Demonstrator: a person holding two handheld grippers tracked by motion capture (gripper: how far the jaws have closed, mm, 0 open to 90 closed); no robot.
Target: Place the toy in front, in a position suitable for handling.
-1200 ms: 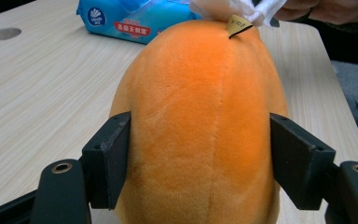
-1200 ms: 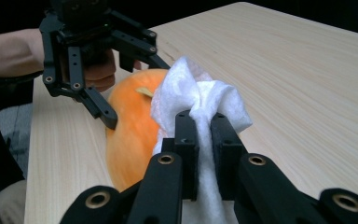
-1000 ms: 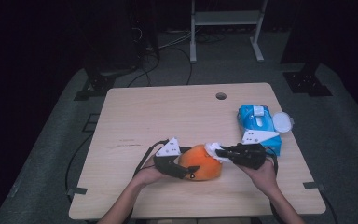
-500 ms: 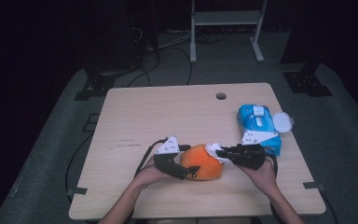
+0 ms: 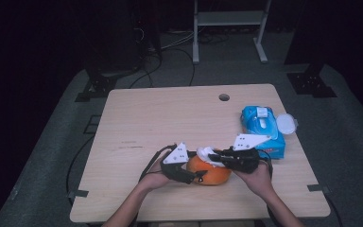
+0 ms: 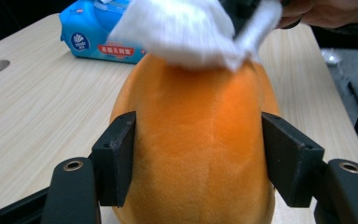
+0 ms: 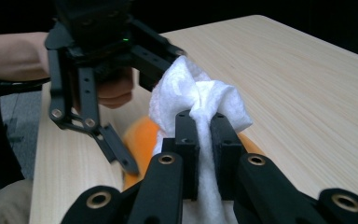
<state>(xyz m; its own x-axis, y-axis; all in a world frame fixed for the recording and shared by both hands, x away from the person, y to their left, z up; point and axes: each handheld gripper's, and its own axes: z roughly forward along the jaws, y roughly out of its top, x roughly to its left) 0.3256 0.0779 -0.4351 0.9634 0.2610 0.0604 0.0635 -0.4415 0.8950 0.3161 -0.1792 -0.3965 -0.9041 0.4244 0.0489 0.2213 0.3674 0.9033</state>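
Note:
An orange plush toy (image 5: pixel 212 175) lies on the table's near side. My left gripper (image 5: pixel 194 176) reaches in from the left. Its jaws have just been closing, and both pads now press on the toy's (image 6: pixel 200 140) flanks. The right gripper (image 7: pixel 204 135) is shut on a crumpled white wipe (image 7: pixel 196 98). It holds the wipe (image 6: pixel 191 32) against the top of the toy. In the high view the right gripper (image 5: pixel 215 158) comes from the right, with the wipe (image 5: pixel 204 153) just above the plush.
A blue pack of wet wipes (image 5: pixel 261 127) with its round lid (image 5: pixel 285 123) flipped open lies at the table's right edge, just behind the right hand. A cable hole (image 5: pixel 224 97) sits near the far edge. Bare wood table (image 5: pixel 160 118) stretches left and back.
The left gripper's jaws spread off the toy and have closed on it again. The right gripper with the wipe has shifted slightly over the toy's top.

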